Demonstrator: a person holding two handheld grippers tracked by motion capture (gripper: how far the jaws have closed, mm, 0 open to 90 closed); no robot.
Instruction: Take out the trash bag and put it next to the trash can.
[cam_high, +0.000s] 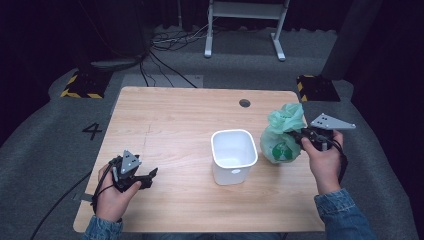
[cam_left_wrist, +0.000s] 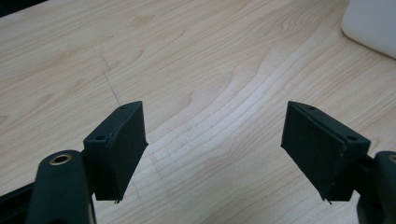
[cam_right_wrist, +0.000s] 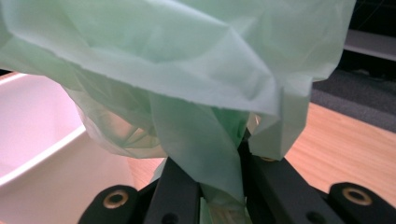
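Note:
A pale green plastic bag (cam_high: 280, 137) with a green printed mark stands bunched at the right of the wooden table (cam_high: 175, 120), just right of a white bin (cam_high: 233, 156). My right gripper (cam_high: 301, 139) is shut on the bag's gathered neck; in the right gripper view the green film (cam_right_wrist: 196, 88) rises from between the closed jaws, with the white bin (cam_right_wrist: 42, 135) to the left. Near the table's front left, my left gripper (cam_high: 148, 177) is open over bare wood. Its two black pads (cam_left_wrist: 122, 149) stand wide apart with nothing between them, and a corner of the bin (cam_left_wrist: 371, 23) shows at top right.
A round cable hole (cam_high: 244, 103) sits in the table's far edge. Beyond the table are a white metal frame (cam_high: 245, 25), loose cables (cam_high: 170, 45) and two yellow-striped black blocks (cam_high: 82, 85) on grey carpet. A "4" (cam_high: 92, 131) is marked on the floor at left.

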